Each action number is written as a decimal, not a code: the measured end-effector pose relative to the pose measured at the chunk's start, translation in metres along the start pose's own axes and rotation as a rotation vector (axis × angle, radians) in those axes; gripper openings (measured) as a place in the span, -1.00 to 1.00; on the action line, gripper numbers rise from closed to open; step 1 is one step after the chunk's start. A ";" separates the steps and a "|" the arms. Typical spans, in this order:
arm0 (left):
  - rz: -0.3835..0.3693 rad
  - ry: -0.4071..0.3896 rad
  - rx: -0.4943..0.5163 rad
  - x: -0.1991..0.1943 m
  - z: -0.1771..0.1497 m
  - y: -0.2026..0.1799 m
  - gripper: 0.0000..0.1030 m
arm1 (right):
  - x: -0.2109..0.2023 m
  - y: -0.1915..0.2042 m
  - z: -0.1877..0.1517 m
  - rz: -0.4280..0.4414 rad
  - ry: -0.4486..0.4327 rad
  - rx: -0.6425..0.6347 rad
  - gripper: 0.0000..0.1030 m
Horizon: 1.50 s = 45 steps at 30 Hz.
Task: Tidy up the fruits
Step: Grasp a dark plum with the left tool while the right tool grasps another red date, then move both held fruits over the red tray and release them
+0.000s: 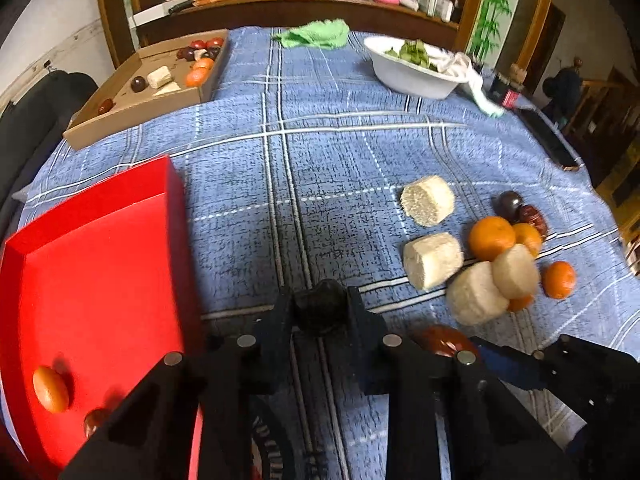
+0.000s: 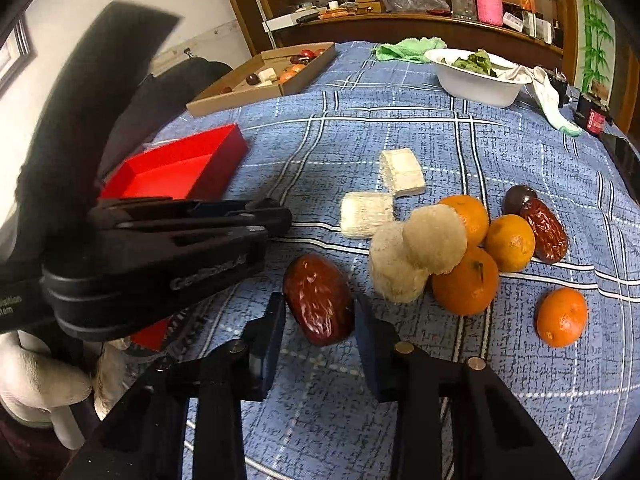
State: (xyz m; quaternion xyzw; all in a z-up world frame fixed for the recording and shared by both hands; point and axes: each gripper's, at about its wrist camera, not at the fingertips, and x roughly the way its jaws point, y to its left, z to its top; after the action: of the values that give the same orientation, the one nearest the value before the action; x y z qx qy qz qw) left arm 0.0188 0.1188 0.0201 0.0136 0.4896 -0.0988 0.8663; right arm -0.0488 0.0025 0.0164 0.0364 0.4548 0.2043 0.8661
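My left gripper [image 1: 320, 308] is shut on a small dark fruit [image 1: 320, 306] just right of the red tray [image 1: 100, 280], which holds an orange [image 1: 51, 389] and a red date [image 1: 96, 420]. It also shows in the right wrist view [image 2: 276, 216]. My right gripper [image 2: 320, 312] is open with its fingers on either side of a red date [image 2: 319, 304] lying on the cloth; whether they touch it I cannot tell. Beyond lie several oranges [image 2: 466, 280], pale sugarcane chunks [image 2: 400, 264], another date [image 2: 548, 232] and a dark plum [image 2: 518, 198].
A cardboard box [image 1: 132, 108] with more fruit sits at the far left. A white bowl [image 1: 412, 76] of greens, a green cloth [image 1: 316, 34] and a white cloth stand at the back. A dark phone [image 1: 550, 140] lies at the right edge.
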 end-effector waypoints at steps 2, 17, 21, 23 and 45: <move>-0.033 -0.030 -0.034 -0.014 -0.005 0.006 -0.53 | -0.005 0.000 -0.002 0.015 -0.011 0.006 -0.32; -0.017 -0.213 -0.357 -0.111 -0.067 0.110 -0.52 | -0.054 0.035 -0.002 0.083 -0.101 -0.022 -0.35; 0.051 -0.197 -0.440 -0.107 -0.088 0.144 -0.52 | -0.058 0.055 0.002 0.100 -0.105 -0.056 -0.35; 0.087 -0.186 -0.460 -0.104 -0.094 0.154 -0.52 | -0.057 0.065 0.005 0.124 -0.100 -0.065 -0.35; 0.052 -0.245 -0.589 -0.121 -0.118 0.200 0.26 | 0.034 0.142 0.040 0.176 0.082 -0.123 -0.30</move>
State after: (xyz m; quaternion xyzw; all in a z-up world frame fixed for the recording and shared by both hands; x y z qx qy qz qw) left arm -0.1049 0.3483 0.0472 -0.2374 0.3884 0.0685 0.8877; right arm -0.0450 0.1504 0.0493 0.0145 0.4712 0.3086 0.8261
